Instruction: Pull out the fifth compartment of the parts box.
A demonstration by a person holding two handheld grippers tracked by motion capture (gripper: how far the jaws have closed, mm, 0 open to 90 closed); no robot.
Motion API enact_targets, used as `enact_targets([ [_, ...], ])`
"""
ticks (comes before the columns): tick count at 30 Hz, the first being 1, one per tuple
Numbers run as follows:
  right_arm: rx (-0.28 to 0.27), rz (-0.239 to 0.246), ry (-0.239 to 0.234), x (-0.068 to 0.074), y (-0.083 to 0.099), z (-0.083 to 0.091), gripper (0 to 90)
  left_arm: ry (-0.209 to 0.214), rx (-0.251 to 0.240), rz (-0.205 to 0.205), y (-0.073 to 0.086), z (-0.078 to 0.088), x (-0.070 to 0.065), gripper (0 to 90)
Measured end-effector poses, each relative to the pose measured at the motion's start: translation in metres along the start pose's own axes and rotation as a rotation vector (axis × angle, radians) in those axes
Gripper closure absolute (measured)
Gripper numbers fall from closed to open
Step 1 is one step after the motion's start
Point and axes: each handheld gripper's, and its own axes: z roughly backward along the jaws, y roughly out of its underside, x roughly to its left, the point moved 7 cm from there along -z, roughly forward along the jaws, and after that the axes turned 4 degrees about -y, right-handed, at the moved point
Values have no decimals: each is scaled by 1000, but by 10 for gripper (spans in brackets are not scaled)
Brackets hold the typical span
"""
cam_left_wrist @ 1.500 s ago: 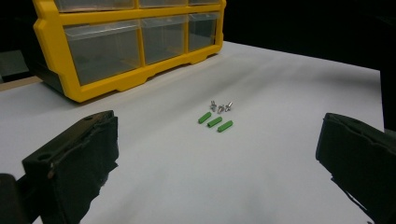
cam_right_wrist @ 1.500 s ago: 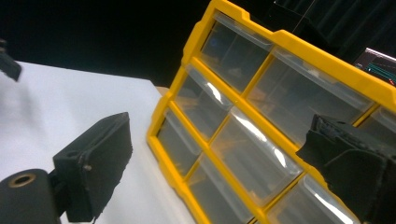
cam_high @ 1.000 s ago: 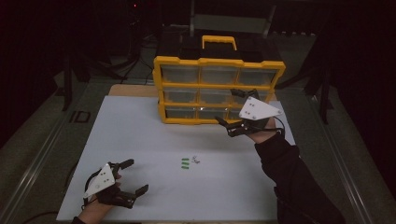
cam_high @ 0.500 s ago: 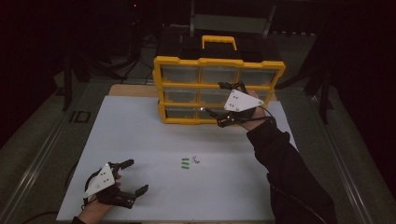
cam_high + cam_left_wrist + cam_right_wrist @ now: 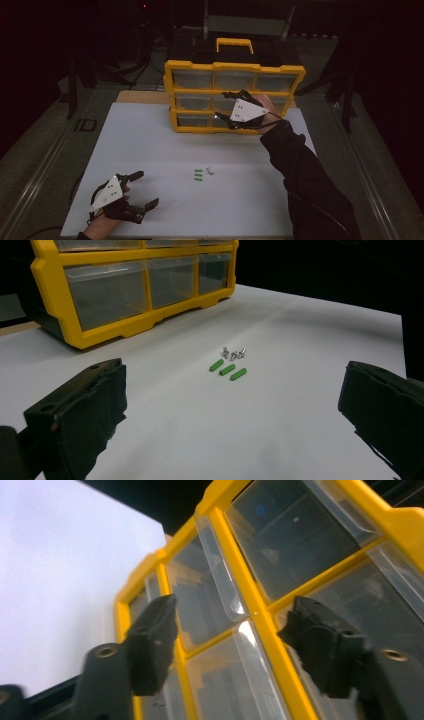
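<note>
Nine clear drawers, yellow-framed organizer (image 5: pixel 235 131), black top.

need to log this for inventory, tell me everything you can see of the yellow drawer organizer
The yellow drawer organizer is a plastic cabinet with a yellow frame, a yellow carry handle on a black top, and three rows of three clear drawers, all looking pushed in. It stands upright at the far edge of the white table sheet, front facing the person. The right gripper is at its middle and bottom rows, jaws apart astride a frame bar; contact cannot be told.
</note>
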Motion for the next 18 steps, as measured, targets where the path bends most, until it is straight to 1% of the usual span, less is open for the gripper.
enact_targets([
  [7,45,102,3,-6,10,-12,505,0,2,1,0,0,0,0],
  [8,55,111,5,-7,12,-13,512,-1,1,-1,0,0,0,0],
  [9,53,117,2,-8,13,-15,527,-1,1,1,0,0,0,0],
  [11,70,154,4,-9,16,-18,552,-1,4,-2,1,0,0,0],
  [12,74,164,1,-9,17,-20,569,0,4,-1,1,0,0,0],
  [13,80,186,-5,-9,17,-21,609,0,5,-2,1,0,0,0],
  [14,89,205,-2,-9,18,-22,619,0,5,-4,1,0,0,0],
  [15,90,211,-5,-9,19,-23,638,1,6,-5,1,0,0,0],
  [18,105,228,-4,-9,22,-26,647,2,6,-6,1,0,-1,0],
])
